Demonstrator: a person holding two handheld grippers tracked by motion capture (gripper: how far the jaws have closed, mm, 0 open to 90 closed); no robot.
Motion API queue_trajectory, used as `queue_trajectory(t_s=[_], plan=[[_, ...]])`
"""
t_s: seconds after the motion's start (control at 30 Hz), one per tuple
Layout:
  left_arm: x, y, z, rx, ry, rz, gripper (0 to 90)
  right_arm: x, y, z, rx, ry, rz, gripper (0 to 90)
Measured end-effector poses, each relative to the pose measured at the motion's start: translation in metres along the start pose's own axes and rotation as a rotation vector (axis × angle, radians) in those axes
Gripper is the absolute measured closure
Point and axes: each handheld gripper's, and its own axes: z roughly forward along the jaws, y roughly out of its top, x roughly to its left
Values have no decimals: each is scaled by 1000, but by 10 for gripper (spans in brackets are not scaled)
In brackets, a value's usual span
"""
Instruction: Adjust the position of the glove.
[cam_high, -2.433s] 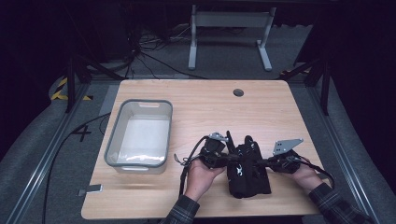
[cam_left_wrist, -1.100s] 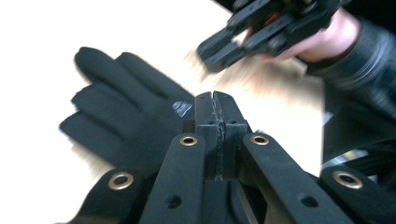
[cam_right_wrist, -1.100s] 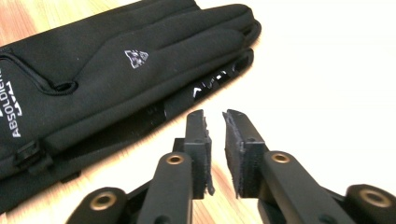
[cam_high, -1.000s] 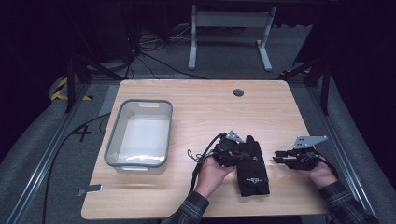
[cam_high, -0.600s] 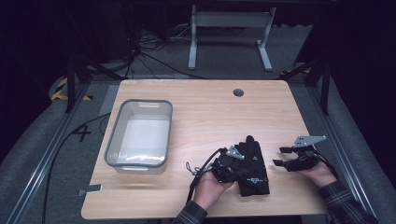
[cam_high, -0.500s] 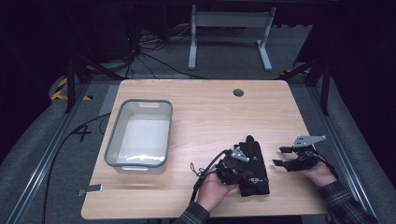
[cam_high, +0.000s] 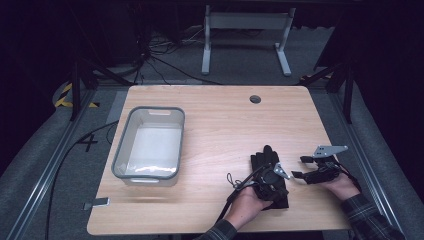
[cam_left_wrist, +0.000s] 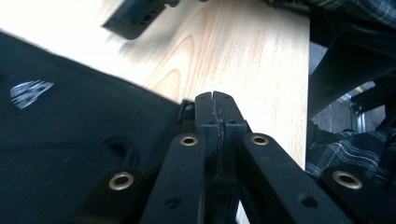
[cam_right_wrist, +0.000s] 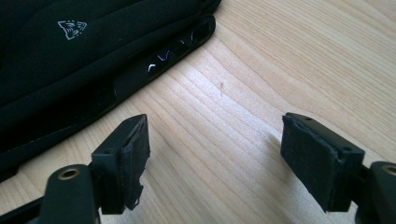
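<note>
The left gripper has slid along the soft, light black glove, jaws closed; right gripper jaws, just opening, stand empty; grasp its cuff edge.

obstacle: bin far left | free: table centre

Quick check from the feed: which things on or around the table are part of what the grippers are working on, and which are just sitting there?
In the job:
- black glove, lying flat on the table
- left gripper, shut at the glove's edge
- right gripper, open, nothing between its pads, beside the glove

Lying about:
- clear plastic bin, apart at the left
- grey metal stand on the floor behind
</note>
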Motion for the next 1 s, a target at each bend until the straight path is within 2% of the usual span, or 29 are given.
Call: queue_trajectory(t_s=[0.07, 0.17, 0.27, 0.4, 1.0], plan=[[-1, 1, 3, 7, 0, 7, 898, 0, 0, 0, 0, -1, -3, 247], [-3, 3, 16, 63, 18, 15, 898, 1, 0, 0, 1, -2, -9, 243], [-4, 2, 19, 81, 27, 16, 899, 0, -1, 0, -1, -6, -12, 241], [-3, -2, 13, 103, 41, 12, 899, -1, -1, 0, -2, -8, -10, 241], [23, -34, -32, 112, 129, -89, 898, -1, -2, 0, -6, -18, -17, 226]])
